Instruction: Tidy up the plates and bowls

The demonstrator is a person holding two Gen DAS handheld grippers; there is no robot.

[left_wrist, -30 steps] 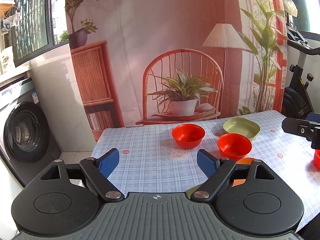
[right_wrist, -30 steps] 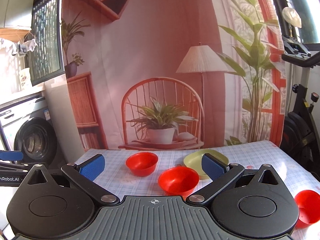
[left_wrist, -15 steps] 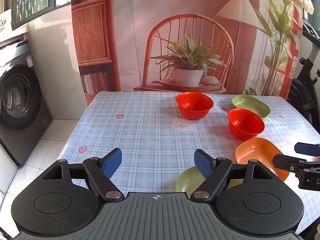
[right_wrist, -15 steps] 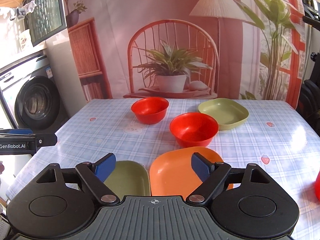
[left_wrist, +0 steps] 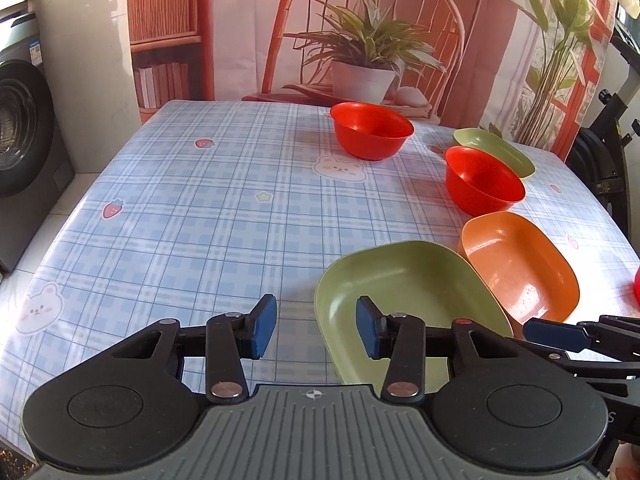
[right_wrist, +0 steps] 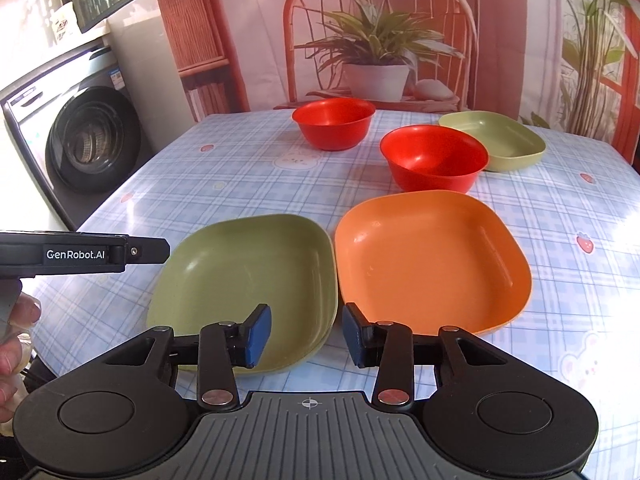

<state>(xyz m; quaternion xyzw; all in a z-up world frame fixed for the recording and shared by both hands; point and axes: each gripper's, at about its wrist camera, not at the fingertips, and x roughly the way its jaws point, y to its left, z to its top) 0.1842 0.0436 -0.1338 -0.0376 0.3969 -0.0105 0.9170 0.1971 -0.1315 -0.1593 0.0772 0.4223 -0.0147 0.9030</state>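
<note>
Left wrist view: the left gripper (left_wrist: 316, 332) hangs low over a table (left_wrist: 180, 220) dressed in a glossy blue plaid oilcloth printed with strawberries, stars and bear faces. Its blue-padded fingers (left_wrist: 262, 330) have just been closing and now stand partly spread, straddling the left rim of the near green plate (left_wrist: 404, 280) without visibly pressing it. That plate is smooth matte plastic, a rounded square with a raised lip. Just to its right lies the orange plate (left_wrist: 520, 264) of the same shape, shinier, with light glinting on it. Beyond sit two round, glossy red bowls (left_wrist: 372, 130), the nearer one (left_wrist: 484, 180) just in front of the far green plate (left_wrist: 492, 150).

In the right wrist view, the right gripper (right_wrist: 306, 336) hovers above the seam where the near green plate (right_wrist: 244, 280) and orange plate (right_wrist: 432, 260) meet edge to edge. Its jaws have likewise just been closing and stand half parted; one pad is over each plate, and nothing is pinched. The left gripper's black arm (right_wrist: 80, 254) carries white lettering, "GenRobot.AI". A hand (right_wrist: 16, 332) shows at the left edge. A dark front-loading washing machine (right_wrist: 80, 140) stands beside the table.
</note>
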